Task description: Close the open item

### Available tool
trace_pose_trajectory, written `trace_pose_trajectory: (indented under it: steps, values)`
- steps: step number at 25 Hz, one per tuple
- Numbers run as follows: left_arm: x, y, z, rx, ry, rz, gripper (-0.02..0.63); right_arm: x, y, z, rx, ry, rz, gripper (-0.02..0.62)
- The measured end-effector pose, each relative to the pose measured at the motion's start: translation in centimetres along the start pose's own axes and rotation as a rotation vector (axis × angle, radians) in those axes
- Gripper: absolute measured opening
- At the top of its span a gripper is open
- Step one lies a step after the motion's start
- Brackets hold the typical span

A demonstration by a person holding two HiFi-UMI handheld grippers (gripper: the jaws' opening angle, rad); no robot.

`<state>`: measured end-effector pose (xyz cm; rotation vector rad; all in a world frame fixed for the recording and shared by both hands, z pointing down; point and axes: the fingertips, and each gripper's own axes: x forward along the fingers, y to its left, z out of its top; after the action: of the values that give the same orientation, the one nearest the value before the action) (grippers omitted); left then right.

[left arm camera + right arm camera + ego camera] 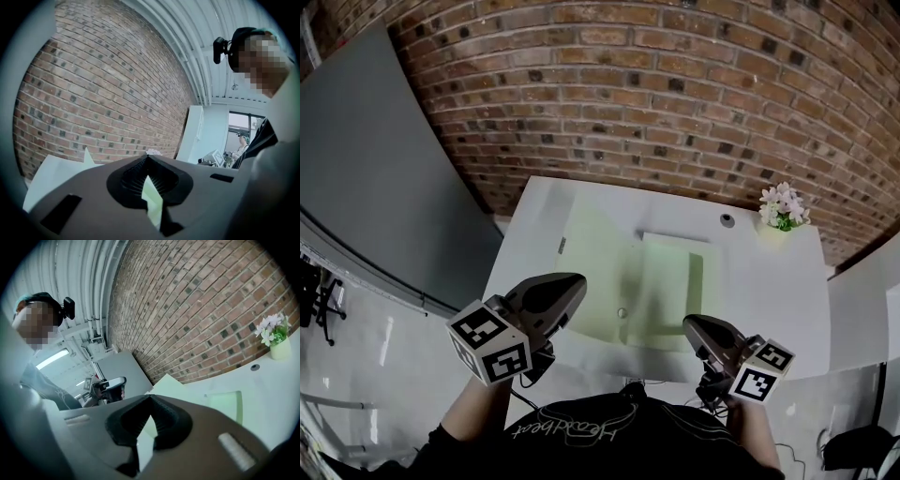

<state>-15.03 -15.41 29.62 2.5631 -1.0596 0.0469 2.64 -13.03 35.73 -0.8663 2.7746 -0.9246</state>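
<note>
A pale green box (664,289) lies open in the middle of the white table (773,309). Its lid (592,251) stands raised on the box's left side. In the right gripper view the box (226,405) and its raised lid (165,382) show beyond the jaws. My left gripper (574,281) hovers over the table's front left part, short of the box, jaws shut and empty (147,157). Over the front edge, right of the box, my right gripper (690,324) is also shut on nothing (150,397). Neither one touches the box.
A small pot of pink-white flowers (783,208) stands at the table's back right corner, with a small grey round fitting (727,220) beside it. A brick wall (675,84) runs behind the table. At the left stands a grey panel (366,169).
</note>
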Motion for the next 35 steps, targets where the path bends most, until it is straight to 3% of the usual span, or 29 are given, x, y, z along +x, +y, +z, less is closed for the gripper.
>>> trace_pose_trajectory:
  steps: [9, 15, 19, 26, 30, 35]
  values:
    - [-2.0, 6.0, 1.7, 0.003, -0.032, 0.143, 0.002, 0.8, -1.9, 0.4, 0.024, 0.016, -0.010, 0.003]
    - [-2.5, 10.7, -0.9, -0.009, 0.023, 0.244, 0.002, 1.0, -2.8, 0.1, 0.034, 0.037, -0.019, 0.003]
    - [-2.9, 13.6, -3.0, -0.063, 0.071, 0.319, 0.002, 0.9, -3.8, -0.2, 0.042, 0.042, -0.038, 0.003]
    - [-2.2, 17.8, -6.9, -0.132, 0.085, 0.344, 0.002, 0.7, -5.4, -0.8, 0.060, 0.059, -0.074, 0.003]
    - [-1.6, 18.9, -8.4, -0.196, 0.065, 0.315, 0.002, 0.2, -6.5, -1.4, 0.072, 0.071, -0.117, 0.003]
    - [-0.6, 19.2, -10.1, -0.194, 0.075, 0.274, 0.002, -1.2, -9.0, -3.1, 0.087, 0.075, -0.157, 0.003]
